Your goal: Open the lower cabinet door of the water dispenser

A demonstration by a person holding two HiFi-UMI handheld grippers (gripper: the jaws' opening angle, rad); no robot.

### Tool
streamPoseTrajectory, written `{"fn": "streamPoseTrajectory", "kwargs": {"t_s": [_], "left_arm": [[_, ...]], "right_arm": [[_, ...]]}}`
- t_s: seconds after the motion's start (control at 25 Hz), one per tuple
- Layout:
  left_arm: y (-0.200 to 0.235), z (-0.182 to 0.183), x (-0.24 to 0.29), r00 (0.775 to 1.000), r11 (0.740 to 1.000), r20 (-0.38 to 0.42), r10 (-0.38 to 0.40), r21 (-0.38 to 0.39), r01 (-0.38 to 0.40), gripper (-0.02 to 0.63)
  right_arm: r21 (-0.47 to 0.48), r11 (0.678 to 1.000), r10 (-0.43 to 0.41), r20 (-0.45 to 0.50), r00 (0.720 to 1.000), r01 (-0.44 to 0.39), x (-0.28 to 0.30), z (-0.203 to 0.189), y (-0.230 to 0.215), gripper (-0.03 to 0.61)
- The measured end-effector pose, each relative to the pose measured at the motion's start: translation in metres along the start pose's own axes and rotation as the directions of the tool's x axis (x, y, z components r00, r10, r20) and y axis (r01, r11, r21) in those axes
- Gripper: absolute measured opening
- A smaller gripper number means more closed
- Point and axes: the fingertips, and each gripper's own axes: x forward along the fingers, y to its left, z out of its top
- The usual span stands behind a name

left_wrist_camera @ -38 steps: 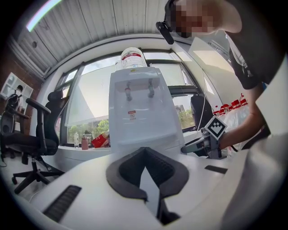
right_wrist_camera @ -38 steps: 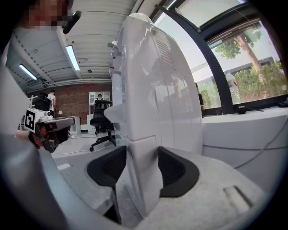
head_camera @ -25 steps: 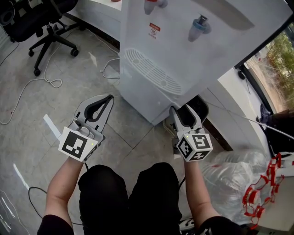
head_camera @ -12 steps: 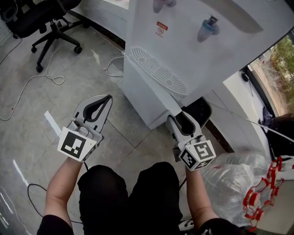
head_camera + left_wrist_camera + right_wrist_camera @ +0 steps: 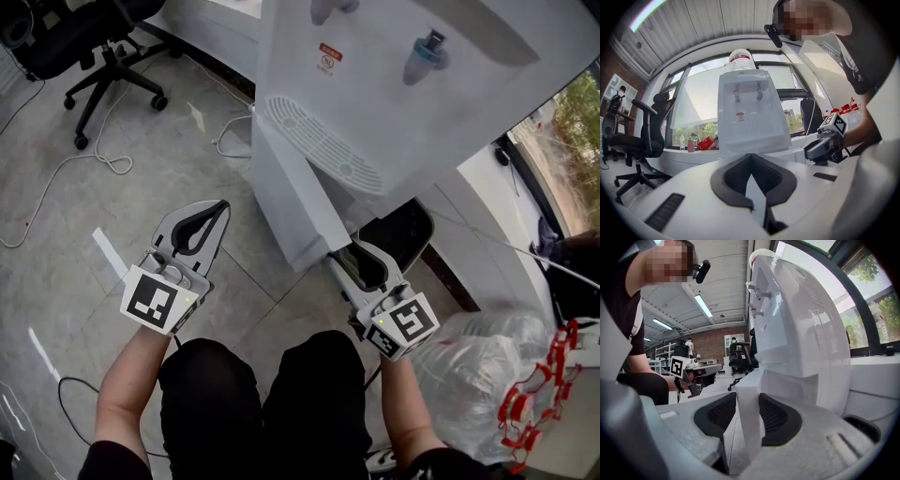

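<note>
The white water dispenser (image 5: pixel 403 103) stands ahead, with two taps above its drip grille. Its lower cabinet door (image 5: pixel 295 202) hangs partly swung out from the body. My right gripper (image 5: pixel 343 256) is at the door's free edge near the floor. Its jaws are closing, and in the right gripper view the door's edge (image 5: pixel 749 423) stands between the black pads (image 5: pixel 723 414), which press on it from both sides. My left gripper (image 5: pixel 221 205) hovers over the floor to the dispenser's left, shut and empty; its tips (image 5: pixel 751 157) meet, with the dispenser (image 5: pixel 750 112) straight ahead.
An office chair (image 5: pixel 89 42) stands at the far left, with cables (image 5: pixel 89 167) lying on the tiled floor. A black bin (image 5: pixel 405 228) sits behind the right gripper. A clear plastic bag (image 5: pixel 473 352) lies at the right, beside a low white ledge (image 5: pixel 487 202).
The right gripper has drawn back toward me and leftward with the door's edge between its jaws, and the door has swung out from the dispenser. The left gripper has stayed put.
</note>
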Motion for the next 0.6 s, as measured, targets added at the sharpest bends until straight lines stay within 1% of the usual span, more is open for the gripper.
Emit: {"fn": "streamPoseTrajectory", "kwargs": {"t_s": [0.16, 0.32, 0.4, 0.48, 0.6], "left_arm": [[0.000, -0.005, -0.003, 1.000, 1.000, -0.006, 0.006, -0.012, -0.006, 0.008], [0.005, -0.007, -0.007, 1.000, 1.000, -0.010, 0.023, -0.015, -0.023, 0.008], [0.007, -0.009, -0.009, 0.999, 0.999, -0.019, 0.032, -0.011, -0.032, 0.008], [0.007, -0.006, -0.010, 0.999, 0.999, -0.007, 0.035, -0.015, -0.035, 0.008], [0.008, -0.005, -0.012, 0.999, 0.999, -0.003, 0.043, -0.016, -0.043, 0.008]], "right_arm": [[-0.030, 0.999, 0.043, -0.020, 0.999, -0.044, 0.002, -0.001, 0.012, 0.146], [-0.062, 0.995, 0.073, -0.026, 0.997, -0.075, 0.003, 0.001, 0.021, 0.076], [-0.078, 0.992, 0.097, -0.027, 0.995, -0.099, 0.005, 0.002, 0.027, 0.071], [-0.105, 0.986, 0.128, -0.026, 0.991, -0.130, 0.009, 0.004, 0.035, 0.063], [-0.153, 0.969, 0.187, -0.046, 0.981, -0.192, 0.016, 0.006, 0.049, 0.053]]}}
